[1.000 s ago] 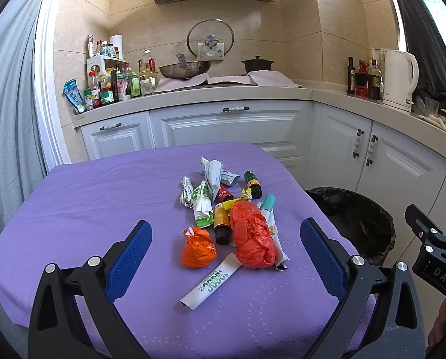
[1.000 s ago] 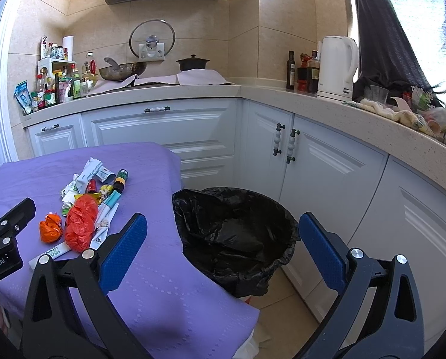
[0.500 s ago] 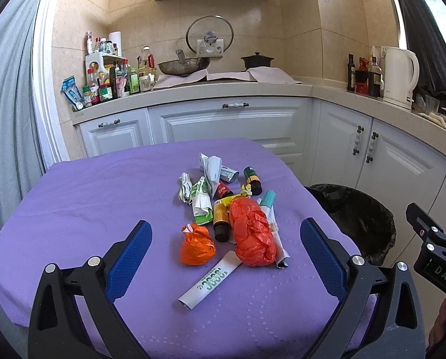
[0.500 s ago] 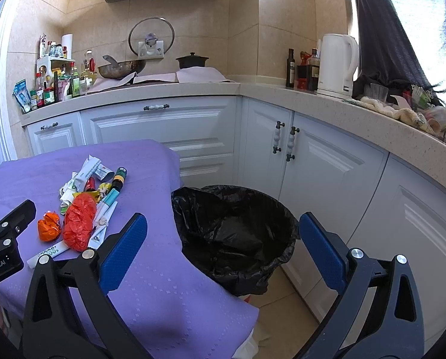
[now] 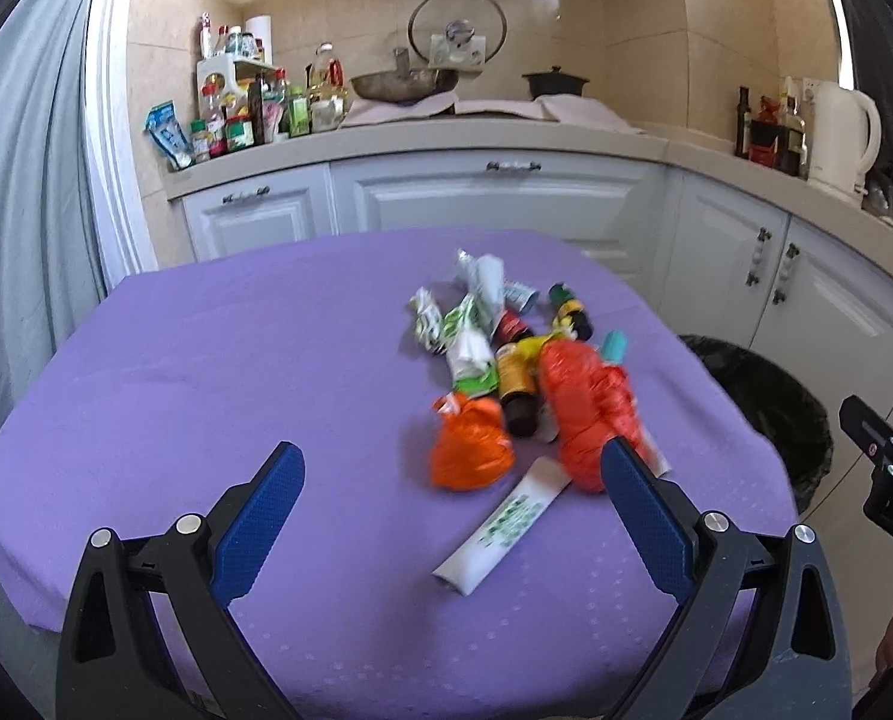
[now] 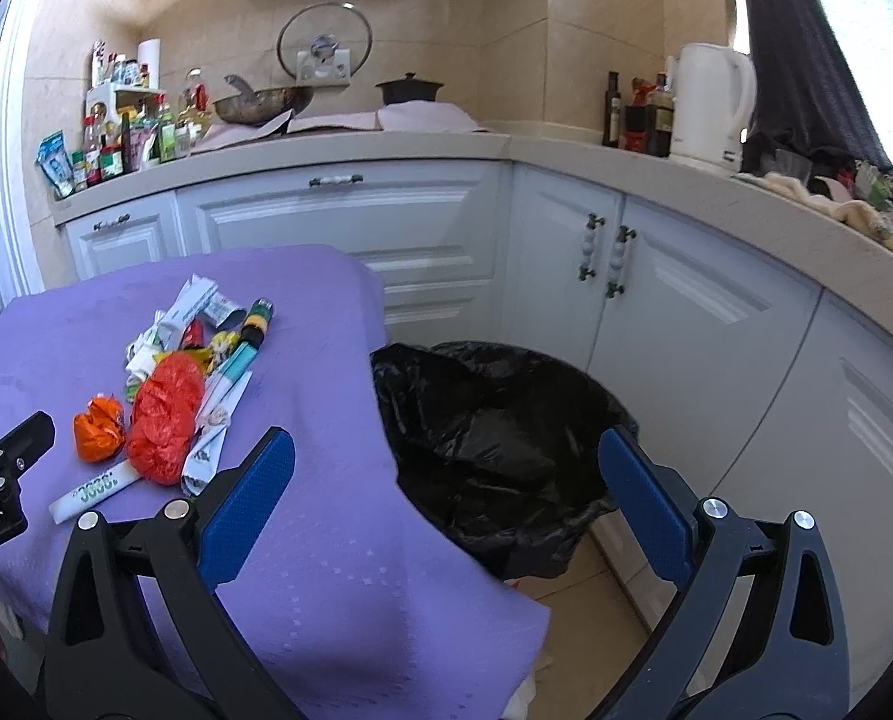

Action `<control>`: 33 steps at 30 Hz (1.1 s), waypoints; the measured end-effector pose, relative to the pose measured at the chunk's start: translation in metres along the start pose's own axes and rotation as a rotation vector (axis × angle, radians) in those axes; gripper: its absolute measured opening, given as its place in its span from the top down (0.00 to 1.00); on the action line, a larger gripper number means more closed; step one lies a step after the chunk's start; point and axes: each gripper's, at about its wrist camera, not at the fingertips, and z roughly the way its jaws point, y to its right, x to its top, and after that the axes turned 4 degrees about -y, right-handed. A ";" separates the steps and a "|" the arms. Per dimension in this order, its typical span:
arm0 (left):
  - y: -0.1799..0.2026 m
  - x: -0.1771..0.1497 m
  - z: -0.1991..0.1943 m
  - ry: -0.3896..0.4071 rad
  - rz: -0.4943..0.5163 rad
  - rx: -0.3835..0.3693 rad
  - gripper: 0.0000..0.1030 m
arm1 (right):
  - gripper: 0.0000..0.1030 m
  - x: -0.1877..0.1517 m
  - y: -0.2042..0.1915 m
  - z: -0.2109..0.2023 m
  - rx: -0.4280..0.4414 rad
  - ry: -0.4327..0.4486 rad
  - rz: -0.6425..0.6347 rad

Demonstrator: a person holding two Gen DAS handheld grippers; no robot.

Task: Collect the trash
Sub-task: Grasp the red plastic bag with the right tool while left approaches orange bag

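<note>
**Both grippers poised, nothing picked up yet**

The left gripper (image 5: 446, 504) hovers with jaws spread wide and empty above the purple-clothed table (image 5: 206, 372), facing the heap of crumpled wrappers, tubes and small bottles (image 5: 524, 372), likely lining up a first grab. The right gripper (image 6: 446, 480), equally wide and empty, points toward the black-lined round trash bin (image 6: 506, 420) beside the table; only its liner shows inside.

Left claw (image 5: 446, 480) swung leftward, trash pile (image 5: 518, 378) now right of centre, perhaps closer
</note>
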 end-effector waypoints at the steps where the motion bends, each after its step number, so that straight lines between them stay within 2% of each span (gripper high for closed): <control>1: -0.001 -0.001 0.002 -0.008 -0.001 -0.002 0.07 | 0.05 -0.001 -0.002 0.002 0.005 -0.007 -0.004; 3: -0.003 -0.001 0.006 -0.020 0.003 -0.001 0.08 | 0.06 0.000 -0.005 0.008 0.016 -0.021 -0.009; 4: -0.004 0.000 0.008 -0.024 0.005 0.002 0.09 | 0.11 0.001 -0.007 0.010 0.026 -0.028 -0.009; 5: -0.004 0.001 0.010 -0.025 0.006 0.004 0.16 | 0.17 0.002 -0.009 0.012 0.038 -0.035 -0.009; 6: -0.005 0.002 0.011 -0.028 0.011 0.003 0.29 | 0.19 0.003 -0.012 0.015 0.051 -0.042 -0.011; 7: -0.006 0.003 0.014 -0.037 0.017 0.006 0.33 | 0.20 0.005 -0.015 0.017 0.061 -0.047 -0.014; 9: -0.009 0.004 0.017 -0.045 0.013 0.004 0.34 | 0.20 0.010 -0.023 0.020 0.089 -0.045 -0.021; 11: -0.015 0.005 0.019 -0.045 0.005 0.020 0.34 | 0.24 0.017 -0.037 0.020 0.125 -0.034 -0.041; 15: -0.030 0.005 0.024 -0.039 -0.005 0.072 0.34 | 0.26 0.025 -0.069 0.023 0.188 -0.026 -0.104; 21: -0.062 0.002 0.033 -0.062 -0.059 0.117 0.34 | 0.27 0.025 -0.118 0.036 0.261 -0.055 -0.195; 24: -0.076 0.001 0.037 -0.072 -0.087 0.124 0.34 | 0.41 0.021 -0.133 0.045 0.280 -0.086 -0.222; 26: -0.081 -0.001 0.038 -0.074 -0.100 0.121 0.34 | 0.55 0.019 -0.142 0.052 0.288 -0.119 -0.242; 27: -0.082 -0.001 0.038 -0.072 -0.104 0.118 0.34 | 0.59 0.017 -0.144 0.055 0.295 -0.131 -0.245; 28: -0.082 -0.001 0.039 -0.073 -0.106 0.111 0.34 | 0.70 0.016 -0.146 0.057 0.308 -0.144 -0.244; 29: -0.082 -0.002 0.039 -0.075 -0.108 0.108 0.34 | 0.74 0.016 -0.148 0.057 0.315 -0.143 -0.243; 33: -0.080 -0.003 0.045 -0.106 -0.119 0.073 0.34 | 0.78 0.016 -0.148 0.050 0.300 -0.099 -0.255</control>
